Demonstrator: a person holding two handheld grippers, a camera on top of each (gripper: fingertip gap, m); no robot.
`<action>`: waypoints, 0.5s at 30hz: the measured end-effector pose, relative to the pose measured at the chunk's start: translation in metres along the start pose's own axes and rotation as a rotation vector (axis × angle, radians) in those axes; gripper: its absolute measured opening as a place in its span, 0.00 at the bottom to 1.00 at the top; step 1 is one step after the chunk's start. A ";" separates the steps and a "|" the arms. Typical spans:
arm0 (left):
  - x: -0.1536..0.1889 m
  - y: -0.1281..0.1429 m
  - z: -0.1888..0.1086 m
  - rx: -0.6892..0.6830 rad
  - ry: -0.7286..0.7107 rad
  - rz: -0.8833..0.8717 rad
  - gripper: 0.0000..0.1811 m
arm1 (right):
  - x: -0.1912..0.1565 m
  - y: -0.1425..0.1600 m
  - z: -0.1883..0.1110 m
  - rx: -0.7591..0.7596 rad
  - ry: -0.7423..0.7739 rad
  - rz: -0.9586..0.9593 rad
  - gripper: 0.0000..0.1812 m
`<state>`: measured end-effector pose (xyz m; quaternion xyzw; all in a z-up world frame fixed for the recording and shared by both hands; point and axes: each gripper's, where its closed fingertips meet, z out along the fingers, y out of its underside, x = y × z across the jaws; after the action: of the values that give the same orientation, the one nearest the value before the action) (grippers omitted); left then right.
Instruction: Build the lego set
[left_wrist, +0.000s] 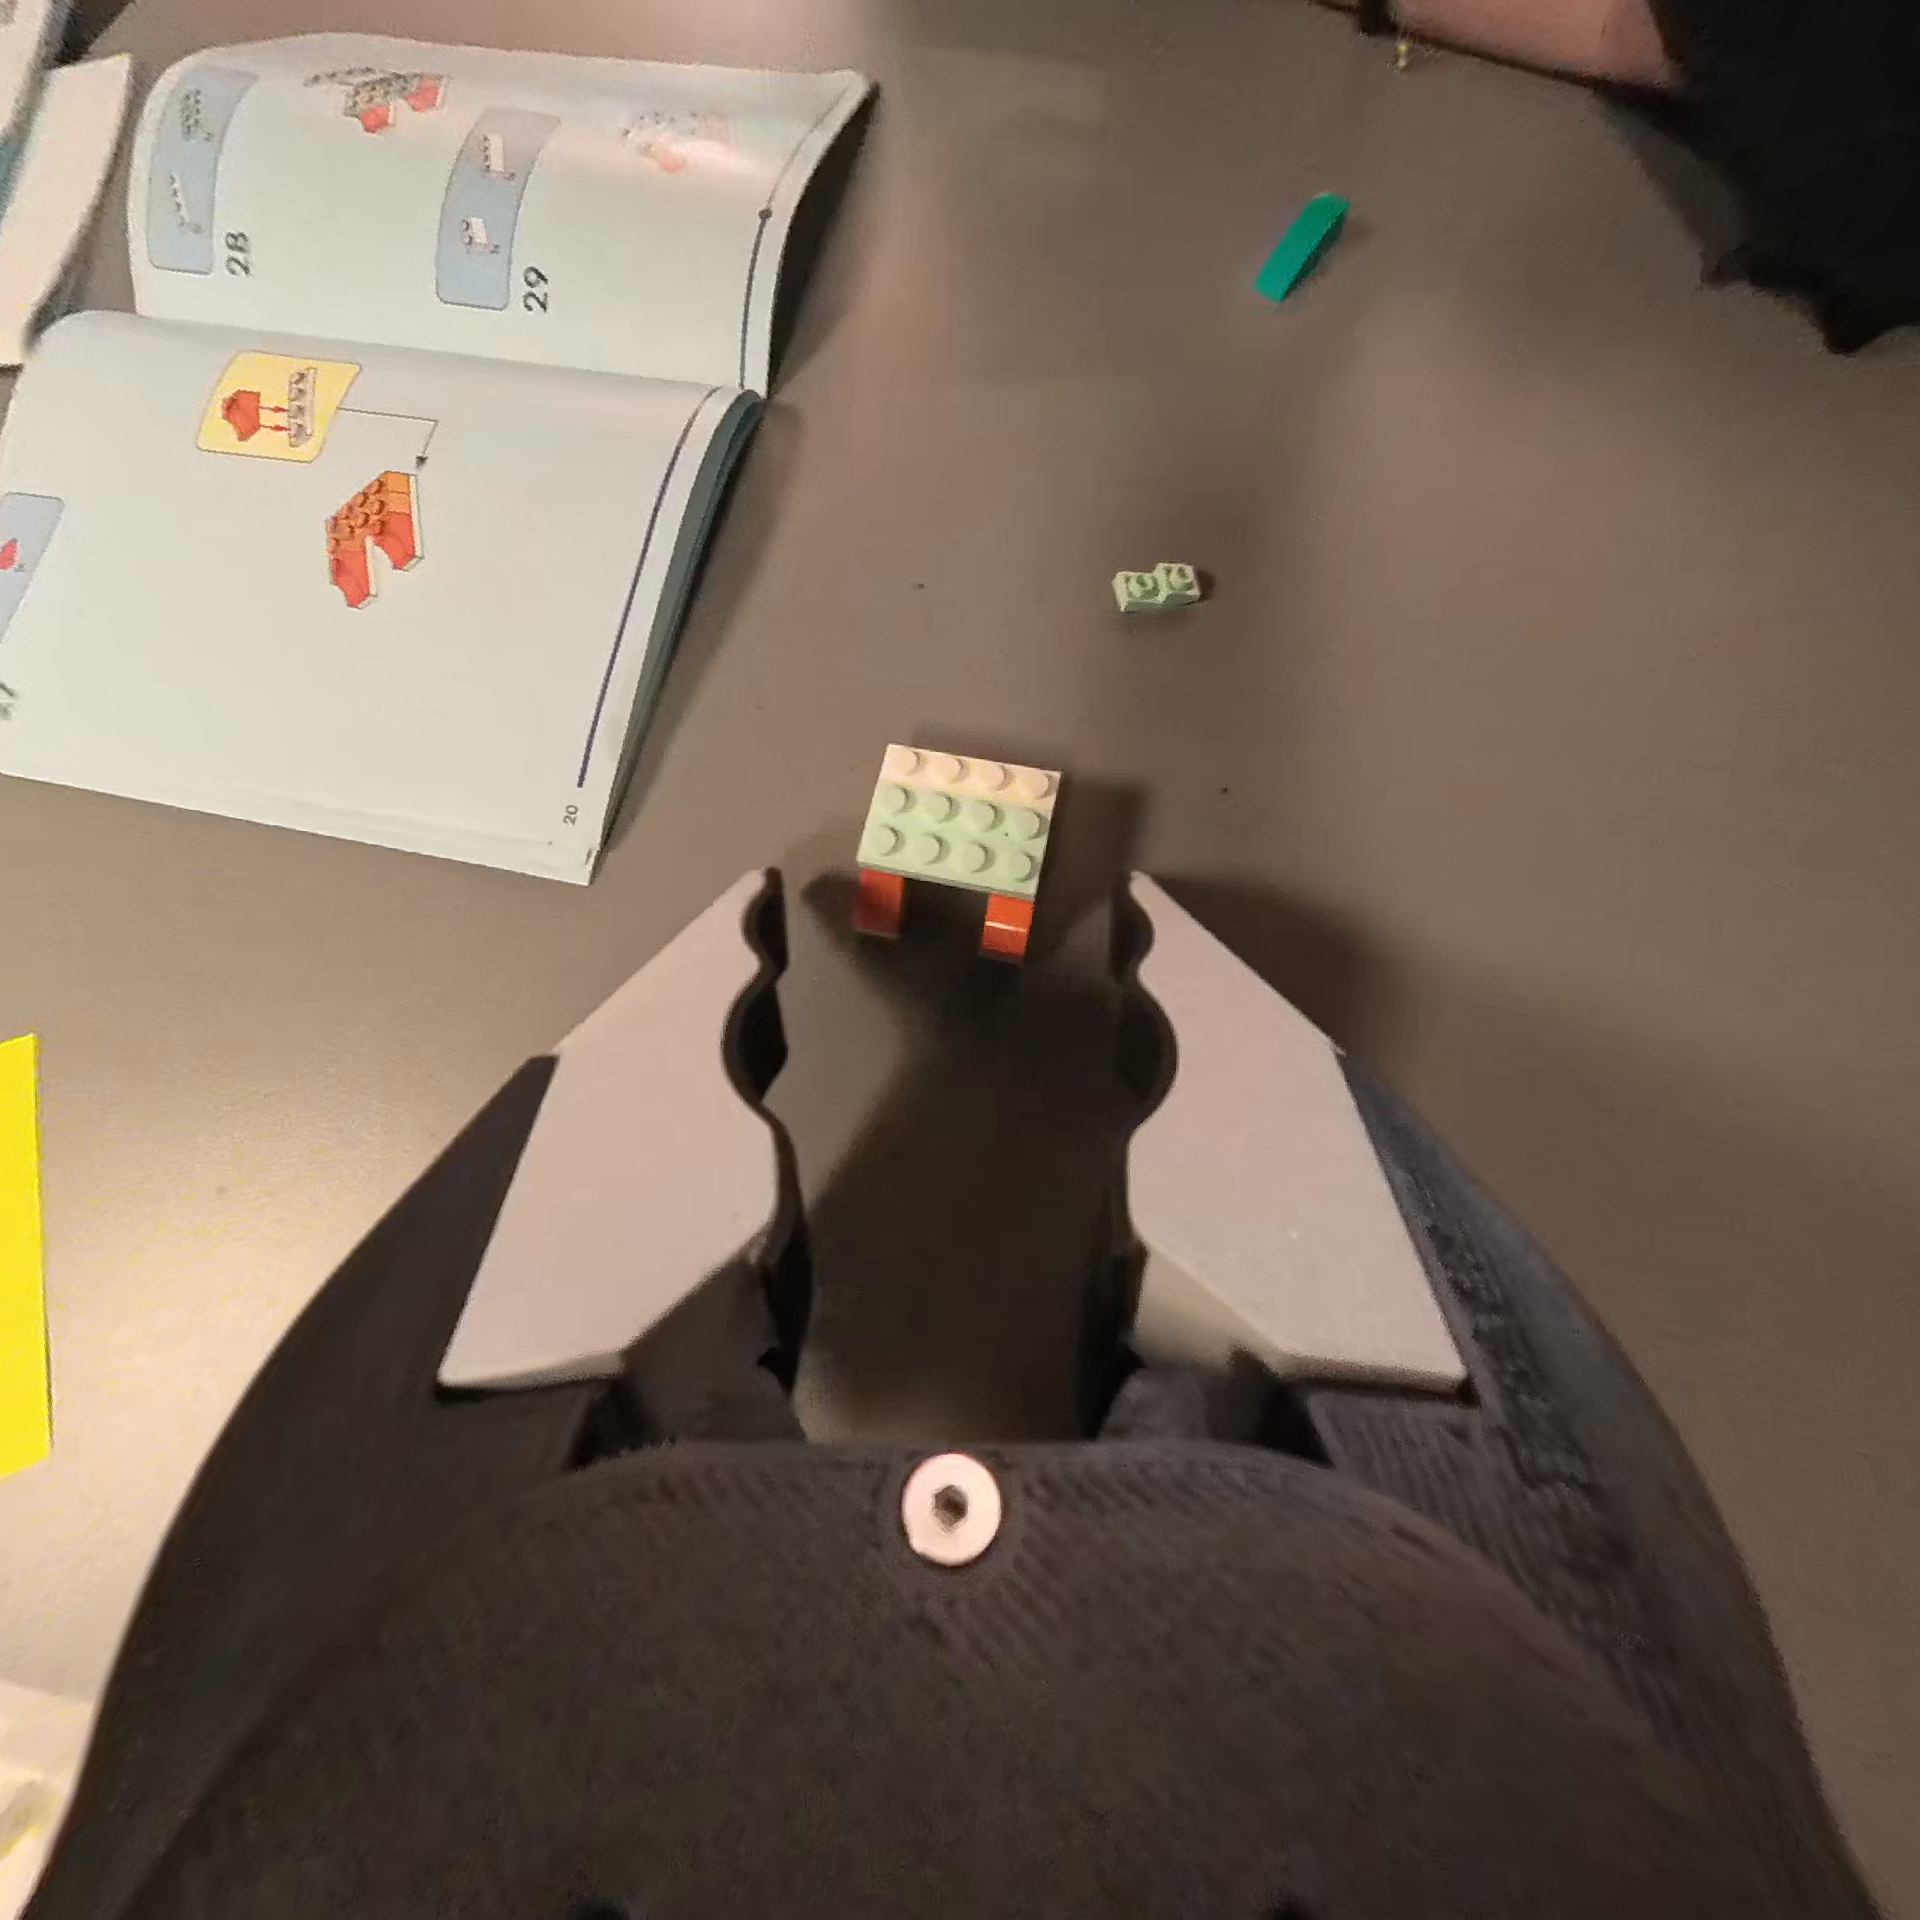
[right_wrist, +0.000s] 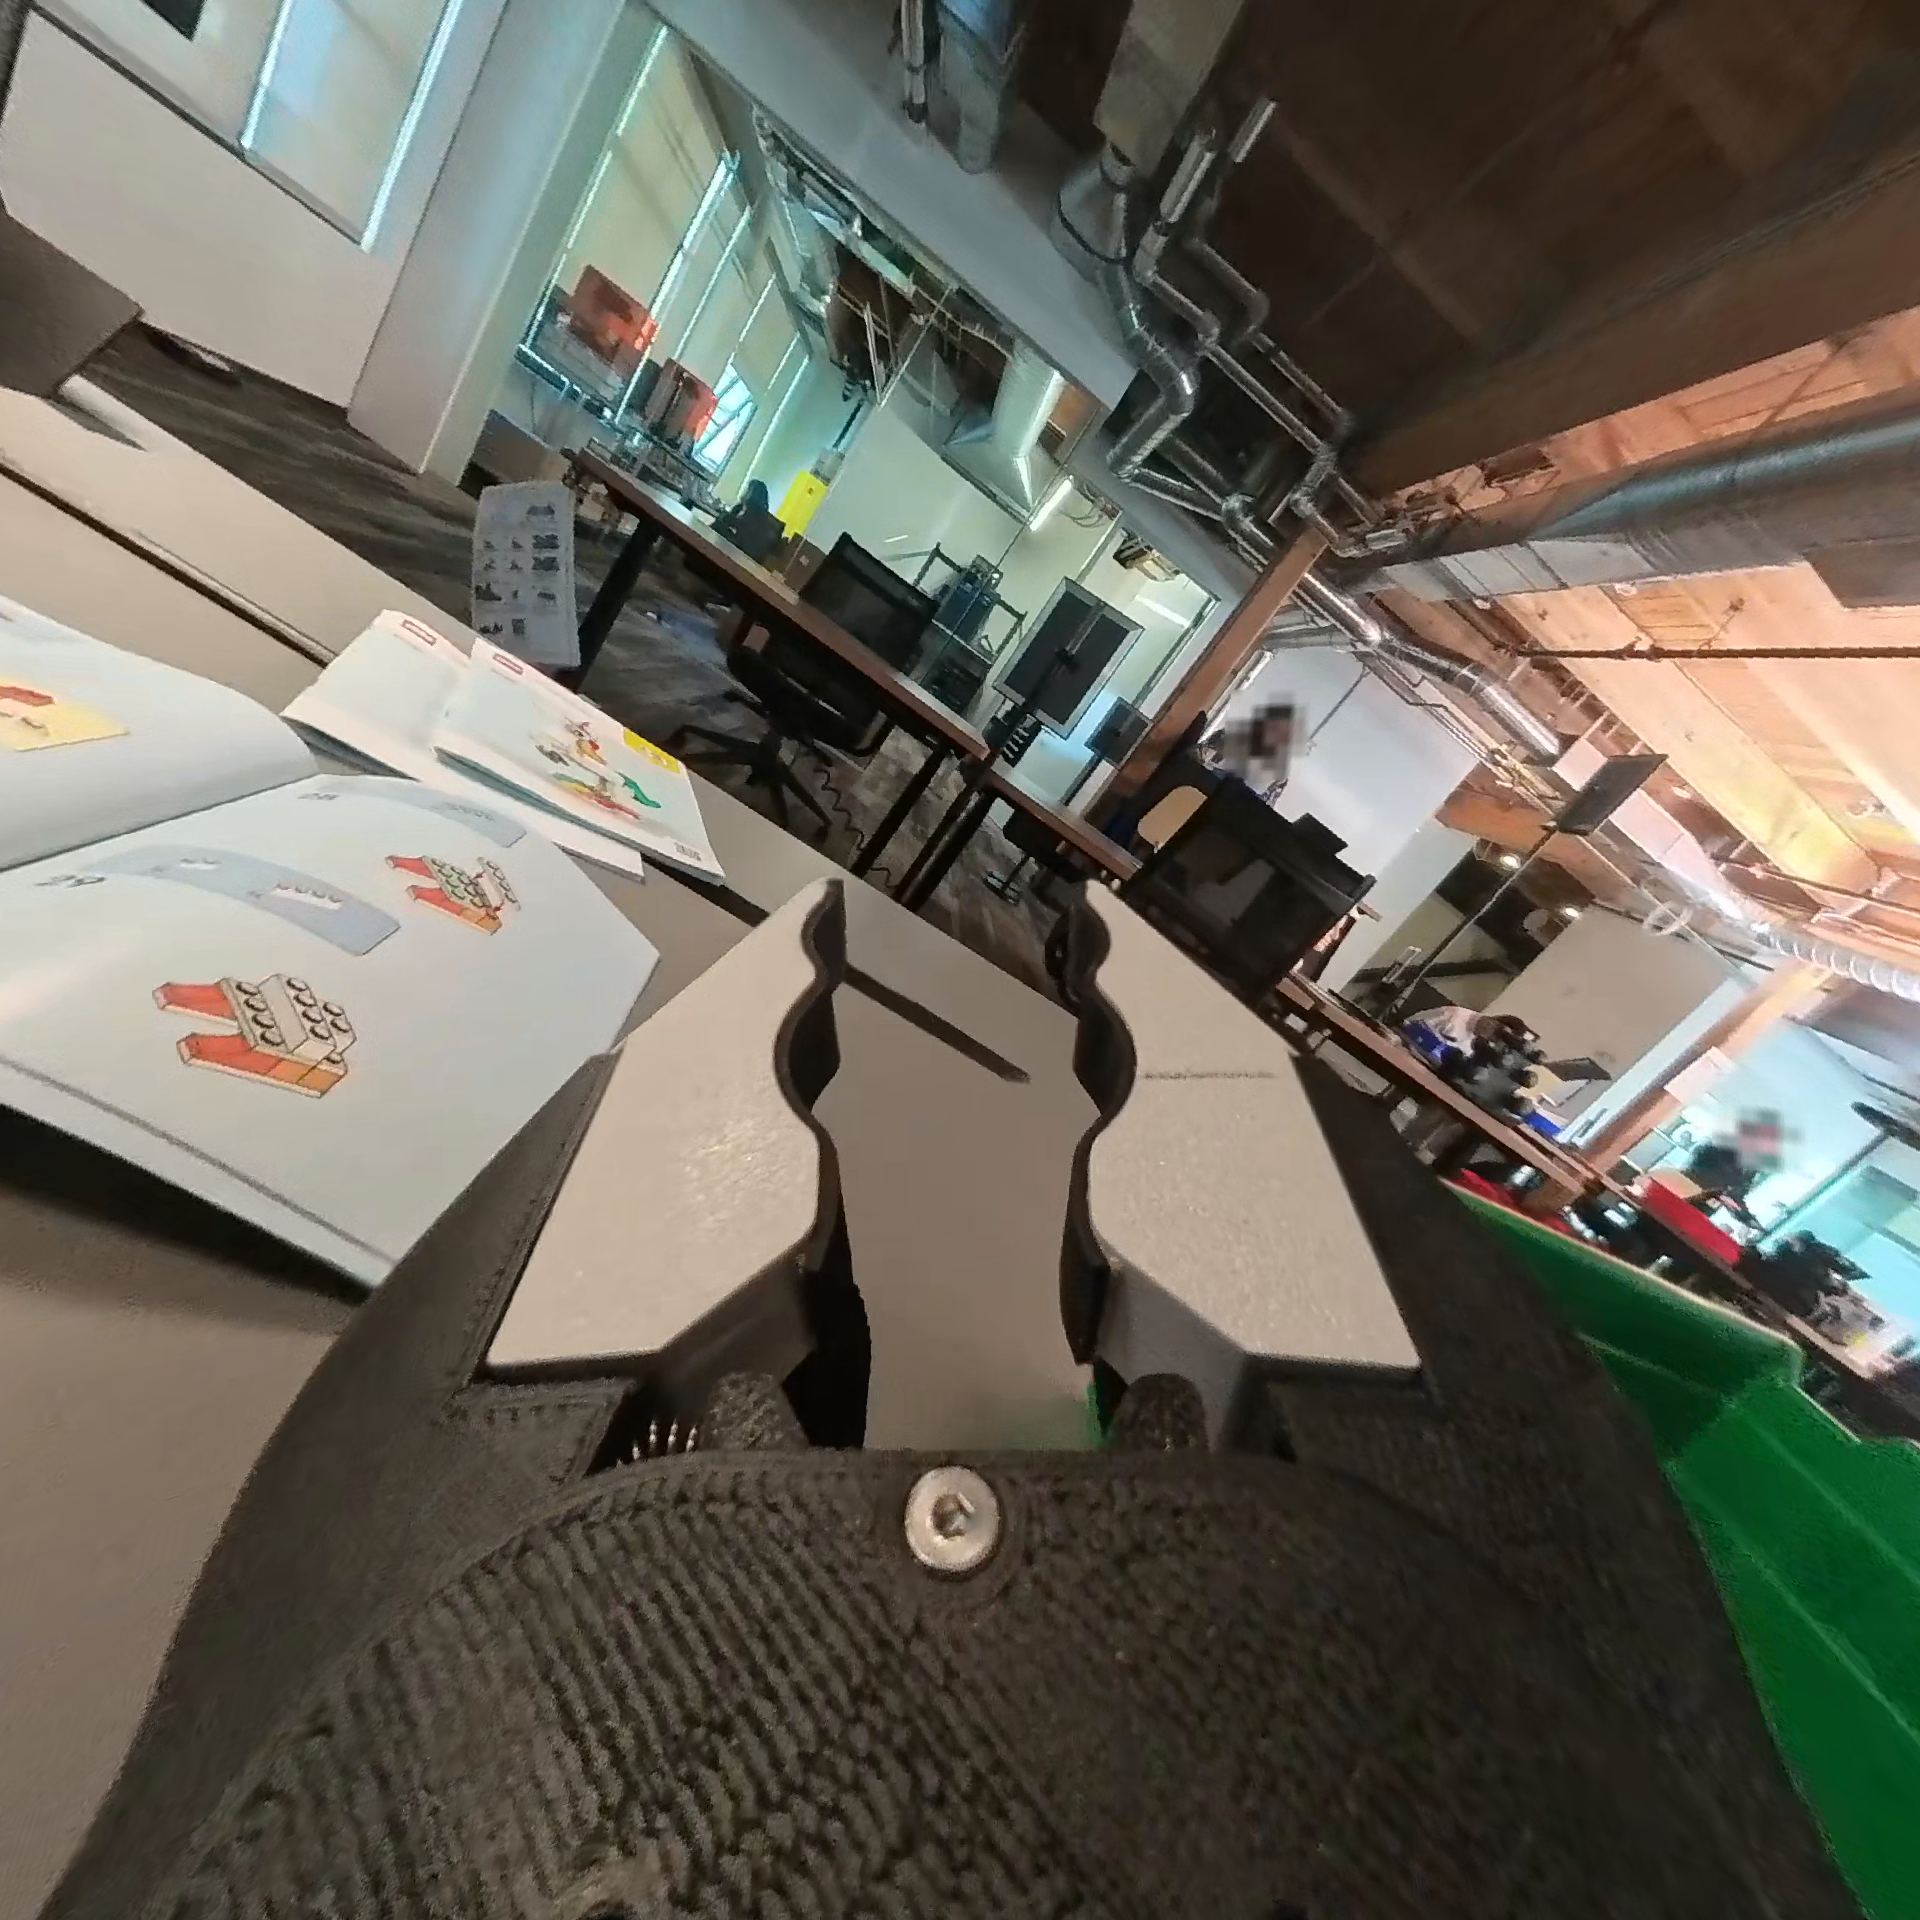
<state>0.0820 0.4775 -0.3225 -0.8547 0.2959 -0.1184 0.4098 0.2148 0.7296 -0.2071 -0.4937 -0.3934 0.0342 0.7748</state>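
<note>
Left wrist view looks down on the grey table (left_wrist: 1455, 831), and the left gripper (left_wrist: 951, 883) has its jaws spread wide with nothing between them. Just beyond the fingertips sits the small lego build (left_wrist: 961, 831): a pale green studded plate with a cream row along its far edge, standing on two orange-red pieces. Further out lies a small pale green piece (left_wrist: 1156, 587), well apart from the build, and beyond that a teal curved piece (left_wrist: 1301, 247). Off to the left, the open instruction booklet (left_wrist: 343, 582) rests flat, a yellow sheet (left_wrist: 19, 1247) showing at the left edge. Over on the right wrist view, the right gripper (right_wrist: 951, 914) is tilted up toward the room, jaws apart and empty. The booklet's pages (right_wrist: 312, 987) lie to its left, another closed booklet (right_wrist: 582, 774) past them, and a green bin (right_wrist: 1714, 1507) sits low on the right.
</note>
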 end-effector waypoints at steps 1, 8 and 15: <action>-0.001 -0.002 -0.002 0.015 -0.016 0.001 0.36 | 0.000 -0.001 0.001 0.007 -0.002 0.003 0.22; 0.001 -0.014 -0.018 0.153 0.018 -0.079 0.38 | -0.005 -0.017 -0.010 0.097 -0.068 0.090 0.17; 0.015 -0.011 -0.017 0.127 0.155 -0.136 0.47 | -0.005 -0.013 -0.007 0.084 -0.076 0.125 0.15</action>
<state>0.0910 0.4633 -0.3041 -0.8333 0.2599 -0.2303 0.4301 0.2111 0.7152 -0.2011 -0.4826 -0.3894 0.1178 0.7756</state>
